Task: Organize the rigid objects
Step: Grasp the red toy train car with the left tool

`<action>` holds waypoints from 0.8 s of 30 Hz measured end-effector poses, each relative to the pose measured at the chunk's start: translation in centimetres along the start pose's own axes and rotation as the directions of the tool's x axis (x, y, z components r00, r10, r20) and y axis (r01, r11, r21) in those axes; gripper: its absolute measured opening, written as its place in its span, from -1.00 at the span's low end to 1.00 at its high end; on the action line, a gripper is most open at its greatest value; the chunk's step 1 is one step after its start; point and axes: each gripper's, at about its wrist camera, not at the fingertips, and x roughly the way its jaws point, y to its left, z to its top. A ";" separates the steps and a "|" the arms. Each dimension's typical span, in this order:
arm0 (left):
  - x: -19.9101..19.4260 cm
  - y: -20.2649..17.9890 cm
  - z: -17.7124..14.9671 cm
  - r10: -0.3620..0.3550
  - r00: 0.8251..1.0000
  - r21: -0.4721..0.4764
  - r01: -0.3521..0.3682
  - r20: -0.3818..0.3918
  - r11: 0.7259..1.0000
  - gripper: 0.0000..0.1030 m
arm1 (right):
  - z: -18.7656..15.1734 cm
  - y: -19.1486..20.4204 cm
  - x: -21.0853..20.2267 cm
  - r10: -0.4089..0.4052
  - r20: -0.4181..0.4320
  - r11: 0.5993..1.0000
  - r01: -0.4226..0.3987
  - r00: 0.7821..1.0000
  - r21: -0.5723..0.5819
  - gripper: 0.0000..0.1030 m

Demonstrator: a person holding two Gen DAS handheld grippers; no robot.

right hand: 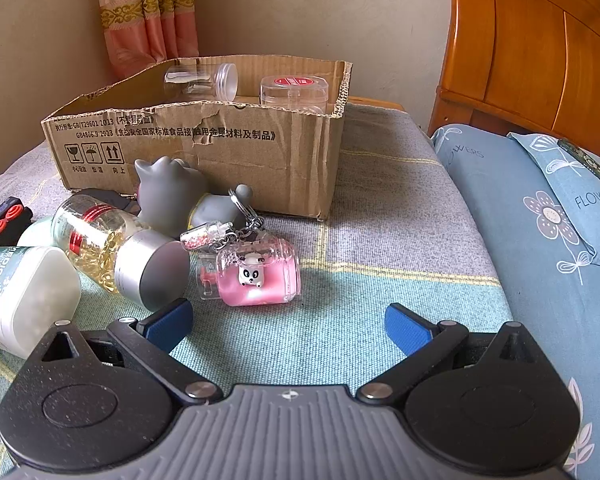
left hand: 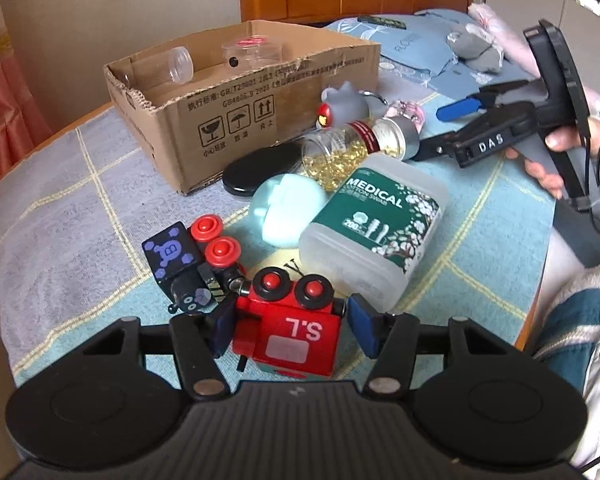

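Observation:
My left gripper [left hand: 290,326] stands around a red toy robot marked "S.L" [left hand: 290,330]; its blue pads sit at both sides, the right pad with a small gap. A black toy robot [left hand: 188,260] lies just left of it. My right gripper [right hand: 288,326] is open and empty over the blanket, just in front of a pink keychain case [right hand: 256,274]. It also shows in the left wrist view [left hand: 464,106]. A cardboard box [right hand: 204,148] holds a clear jar [right hand: 202,80] and a round clear tub [right hand: 294,90].
A capsule bottle [left hand: 352,146], a medical cotton swab box [left hand: 376,228], a pale blue round toy [left hand: 286,208], a black oval case [left hand: 260,168] and a grey figurine [right hand: 172,196] lie on the checked blanket [right hand: 380,200]. Blue pillows [right hand: 540,220] and a wooden headboard [right hand: 540,60] are on the right.

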 end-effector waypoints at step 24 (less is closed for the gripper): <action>1.1 -0.7 1.4 -0.117 0.993 0.205 0.121 -0.029 0.971 0.05 | -0.2 0.1 -0.3 -0.002 0.015 1.000 0.002 1.000 0.004 1.00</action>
